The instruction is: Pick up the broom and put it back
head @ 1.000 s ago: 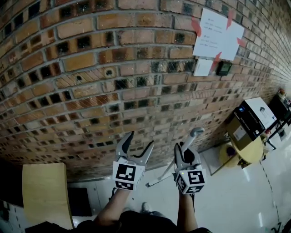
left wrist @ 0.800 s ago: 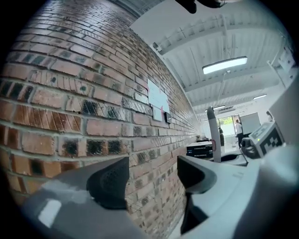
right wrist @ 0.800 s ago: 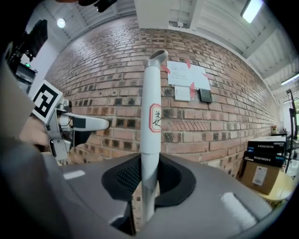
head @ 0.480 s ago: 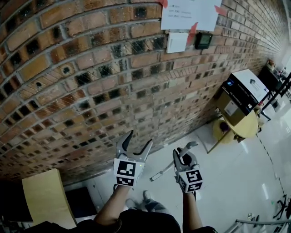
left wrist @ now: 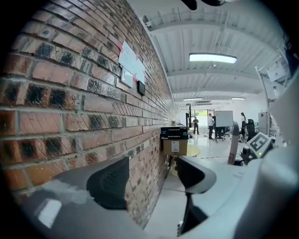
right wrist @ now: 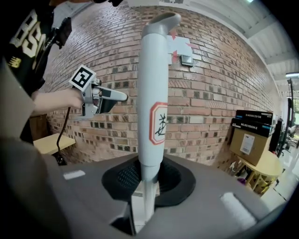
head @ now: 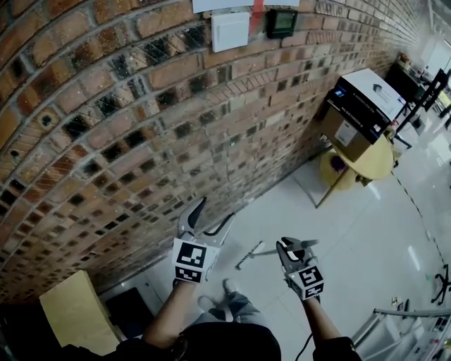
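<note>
Both grippers have come down since a second ago. The broom's point(right wrist: 150, 93) curved grip end, then pointing up the wall, now lies nearly level above the floor, and the papers on the wall have slid to the top edge of the head view.

A brick wall point(head: 127, 127) fills most of that view, with glossy pale floor point(head: 366, 233) at its foot. Against the wall at the right stands a round yellow table point(head: 377, 166) carrying a cardboard box point(head: 345, 134) with a black-and-white box point(head: 370, 99) on top. A pale wooden board point(head: 70, 310) sits at the lower left.

The broom is off the floor and held out toward the wall, well apart from the table. The right gripper point(head: 292, 248) is clenched on its grey shaft just below a red-bordered label, and the pads press it from both sides. The left gripper point(head: 213, 215) is beside it, nearer the wall. Its jaws stand apart with nothing between them but wall and floor beyond.

High on the wall are a white wall plate point(head: 230, 29) and a small black device point(head: 282, 21).
</note>
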Demonstrator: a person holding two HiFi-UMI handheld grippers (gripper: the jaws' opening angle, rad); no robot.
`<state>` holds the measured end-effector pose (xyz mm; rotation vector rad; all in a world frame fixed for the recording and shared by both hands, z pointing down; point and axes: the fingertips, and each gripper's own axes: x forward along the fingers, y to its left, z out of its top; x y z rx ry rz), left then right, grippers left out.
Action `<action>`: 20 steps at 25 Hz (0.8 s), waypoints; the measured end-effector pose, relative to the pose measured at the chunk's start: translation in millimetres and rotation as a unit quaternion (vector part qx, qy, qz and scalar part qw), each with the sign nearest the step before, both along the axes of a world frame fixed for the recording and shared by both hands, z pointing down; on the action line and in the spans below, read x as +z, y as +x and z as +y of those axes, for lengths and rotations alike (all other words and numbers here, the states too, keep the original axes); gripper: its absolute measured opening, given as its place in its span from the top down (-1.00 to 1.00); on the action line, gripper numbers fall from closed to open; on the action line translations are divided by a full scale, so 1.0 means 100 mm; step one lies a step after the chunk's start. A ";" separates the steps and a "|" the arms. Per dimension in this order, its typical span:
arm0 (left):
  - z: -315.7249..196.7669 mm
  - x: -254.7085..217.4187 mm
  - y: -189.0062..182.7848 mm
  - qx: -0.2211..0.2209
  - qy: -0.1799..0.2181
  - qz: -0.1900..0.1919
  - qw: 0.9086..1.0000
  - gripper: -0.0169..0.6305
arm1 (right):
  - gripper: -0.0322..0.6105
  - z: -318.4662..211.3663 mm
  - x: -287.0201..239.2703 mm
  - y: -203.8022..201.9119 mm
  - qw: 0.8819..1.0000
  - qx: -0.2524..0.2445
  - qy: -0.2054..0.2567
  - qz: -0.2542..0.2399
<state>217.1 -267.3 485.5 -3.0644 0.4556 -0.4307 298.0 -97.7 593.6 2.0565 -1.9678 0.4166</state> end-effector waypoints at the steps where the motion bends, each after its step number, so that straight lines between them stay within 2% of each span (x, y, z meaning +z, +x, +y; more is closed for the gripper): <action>1: 0.01 0.04 0.03 0.004 -0.001 -0.002 1.000 -0.09 | 0.71 0.08 0.06 0.04 1.000 0.003 -0.004 0.002; 10: 0.14 0.30 0.23 0.043 -0.001 -0.020 0.999 -0.06 | 0.71 0.38 0.85 0.47 0.997 0.034 -0.071 0.003; 15: 0.12 0.46 0.20 0.045 -0.006 -0.025 0.999 -0.04 | 0.71 0.26 1.34 0.57 0.994 0.039 -0.105 0.001; 20: 0.09 0.72 0.04 0.035 -0.022 -0.032 0.999 -0.03 | 0.71 0.05 1.67 0.73 0.990 0.021 -0.140 0.014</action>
